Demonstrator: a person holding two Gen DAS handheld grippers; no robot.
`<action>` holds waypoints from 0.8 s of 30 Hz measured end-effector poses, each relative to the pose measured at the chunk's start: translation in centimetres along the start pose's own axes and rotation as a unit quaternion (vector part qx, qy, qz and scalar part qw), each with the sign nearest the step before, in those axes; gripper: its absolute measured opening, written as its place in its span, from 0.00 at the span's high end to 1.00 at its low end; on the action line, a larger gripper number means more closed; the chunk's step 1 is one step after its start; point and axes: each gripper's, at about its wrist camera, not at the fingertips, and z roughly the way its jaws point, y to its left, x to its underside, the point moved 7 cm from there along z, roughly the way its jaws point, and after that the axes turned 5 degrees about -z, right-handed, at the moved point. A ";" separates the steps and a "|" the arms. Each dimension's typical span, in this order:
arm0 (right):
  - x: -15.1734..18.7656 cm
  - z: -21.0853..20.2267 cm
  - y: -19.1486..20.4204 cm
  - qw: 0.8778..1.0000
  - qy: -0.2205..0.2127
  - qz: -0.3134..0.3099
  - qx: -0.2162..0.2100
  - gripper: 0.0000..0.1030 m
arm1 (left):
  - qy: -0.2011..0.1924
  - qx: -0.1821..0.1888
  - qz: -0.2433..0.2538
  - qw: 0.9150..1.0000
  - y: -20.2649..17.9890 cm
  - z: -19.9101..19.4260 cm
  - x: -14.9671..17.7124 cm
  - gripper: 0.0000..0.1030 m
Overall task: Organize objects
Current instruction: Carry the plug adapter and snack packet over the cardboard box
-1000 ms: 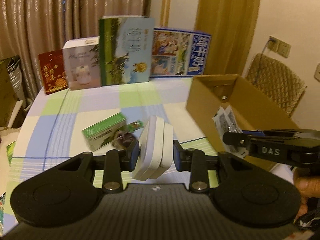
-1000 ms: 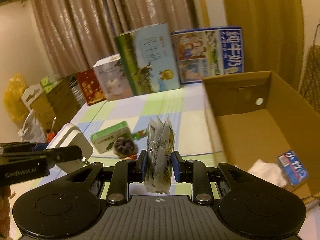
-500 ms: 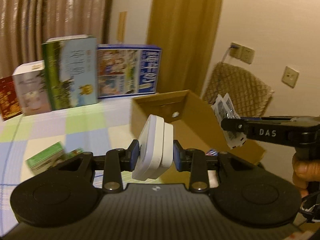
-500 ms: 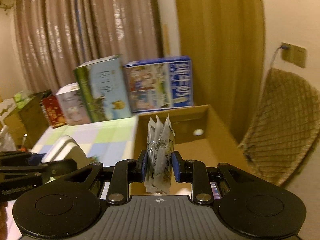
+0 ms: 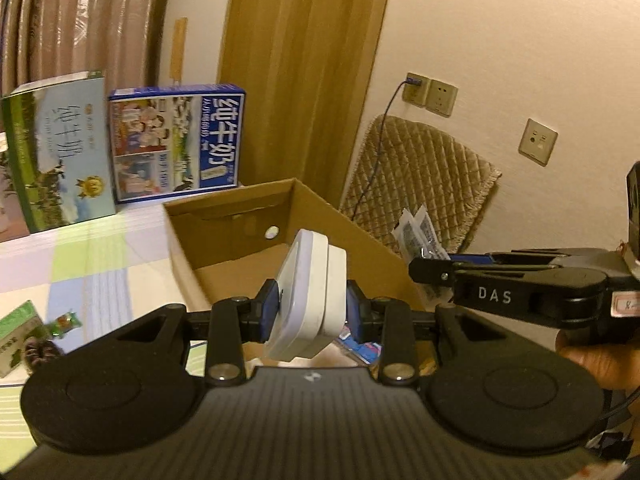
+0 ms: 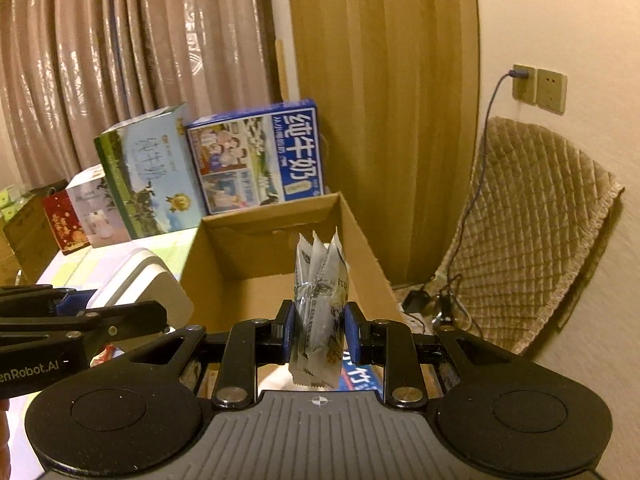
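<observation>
Over the open cardboard box (image 5: 384,256), the left gripper (image 5: 310,312) has its jaws clamped on a white two-layer plastic case (image 5: 310,292), which sits tilted between the blue pads, hanging above the box's inside. Right next to it, the right gripper (image 6: 318,328) is pinching a little bundle of silvery snack sachets (image 6: 320,300) held upright, jaws narrowed tight around them, also above the box opening. In the left wrist view you can see that right gripper coming in from the side with the sachets poking up past the box's far wall. Down in the box there's a blue packet (image 6: 358,376) with white lettering and something pale beside it, can't tell what. The box sits on a table with a pastel checked tablecloth (image 5: 80,264). On the cloth off to the left are a small green box (image 5: 16,332), a green candy wrapper (image 5: 64,322) and a dark round thing I can't make out. At the back of the table stand a blue milk carton case (image 6: 256,156) and a green milk carton case (image 6: 148,176), with a white box and a red box further left. Behind that, curtains, plus a quilted chair cover (image 6: 532,216) by the wall outlet.
</observation>
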 end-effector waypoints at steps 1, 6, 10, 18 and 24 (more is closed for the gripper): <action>0.1 0.0 -0.4 1.000 0.001 0.001 0.001 0.78 | 0.002 0.002 0.002 1.000 -0.3 0.2 0.0 0.71; 0.6 0.3 -1.3 1.000 0.010 0.001 0.003 0.78 | 0.013 0.003 0.013 1.000 -0.7 1.2 0.4 0.71; 1.0 0.6 -1.3 1.000 0.018 -0.002 0.000 0.78 | 0.019 0.007 0.010 1.000 -0.9 1.8 0.3 0.71; 1.2 1.3 -1.4 1.000 0.027 -0.007 0.006 0.78 | 0.015 0.001 0.016 1.000 -0.7 2.8 0.0 0.71; 1.4 1.5 -1.7 0.999 0.032 0.000 0.004 0.78 | 0.017 -0.021 -0.008 1.000 1.1 4.0 0.0 0.47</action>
